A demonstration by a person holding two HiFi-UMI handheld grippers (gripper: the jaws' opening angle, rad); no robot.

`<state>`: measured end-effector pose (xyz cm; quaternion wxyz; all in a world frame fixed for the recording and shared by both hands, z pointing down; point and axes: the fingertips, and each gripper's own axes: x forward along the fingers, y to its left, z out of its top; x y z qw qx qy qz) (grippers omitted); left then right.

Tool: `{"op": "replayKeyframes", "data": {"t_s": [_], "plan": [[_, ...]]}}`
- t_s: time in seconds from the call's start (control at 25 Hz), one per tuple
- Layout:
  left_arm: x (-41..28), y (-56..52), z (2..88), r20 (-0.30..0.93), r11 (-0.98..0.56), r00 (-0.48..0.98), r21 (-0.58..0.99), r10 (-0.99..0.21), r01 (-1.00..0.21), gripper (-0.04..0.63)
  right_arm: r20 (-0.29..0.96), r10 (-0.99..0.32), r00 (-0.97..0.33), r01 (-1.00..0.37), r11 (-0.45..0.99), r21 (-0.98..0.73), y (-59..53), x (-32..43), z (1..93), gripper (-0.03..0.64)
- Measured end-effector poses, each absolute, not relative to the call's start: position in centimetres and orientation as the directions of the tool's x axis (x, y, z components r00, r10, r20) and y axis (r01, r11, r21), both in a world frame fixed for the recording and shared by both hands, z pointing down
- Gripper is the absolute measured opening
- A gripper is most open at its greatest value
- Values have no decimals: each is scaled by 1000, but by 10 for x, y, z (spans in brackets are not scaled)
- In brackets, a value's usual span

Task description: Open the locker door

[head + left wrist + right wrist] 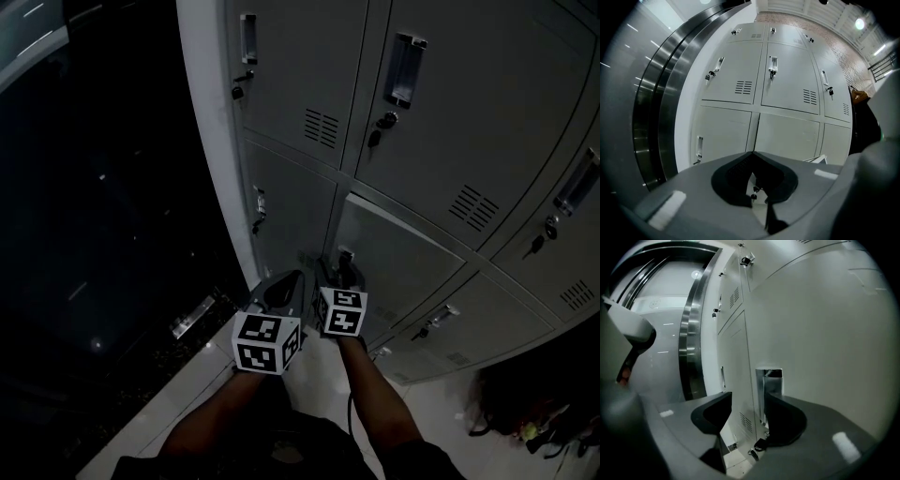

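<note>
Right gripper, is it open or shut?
Open: the right gripper has its jaws apart, and the locker handle sits by one jaw, not pinched.

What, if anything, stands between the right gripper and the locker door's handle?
Nothing visible does: the right gripper, jaws open, is right at the recessed handle of the locker door, with a key hanging just below.

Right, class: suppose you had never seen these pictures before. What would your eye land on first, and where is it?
First comes the bank of grey lockers that fills the right side of the head view, with keys hanging from several locks. Next, low in the middle, the right gripper has its jaws apart close up to the chrome handle of a lower door. The left gripper beside it is shut and holds nothing.
</note>
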<state>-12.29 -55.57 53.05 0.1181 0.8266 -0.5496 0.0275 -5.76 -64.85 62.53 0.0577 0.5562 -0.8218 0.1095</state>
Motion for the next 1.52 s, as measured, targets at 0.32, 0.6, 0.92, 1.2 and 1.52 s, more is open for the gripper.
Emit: {"op": "replayKeyframes", "data": {"t_s": [0.32,0.6,0.92,1.2,1.52], "plan": [[-111,-534,532,196,-361,396,190,-897,-913,5,259,-868,-424,-905,414,-94,-613,-65,628,152],[-114,-512,523,212,-335,376,207,-902,-919,5,301,-837,-458,-887,454,-88,-579,-71,629,143],[-106,-479,516,226,-323,370,219,-901,-921,5,344,-811,-473,-874,481,-68,-536,-68,631,120],[-94,-451,506,226,-328,377,225,-898,-917,6,387,-790,-475,-867,496,-53,-499,-60,635,101],[-78,-425,493,222,-338,388,233,-894,-912,5,427,-770,-473,-864,501,-53,-461,-46,636,104]]}}
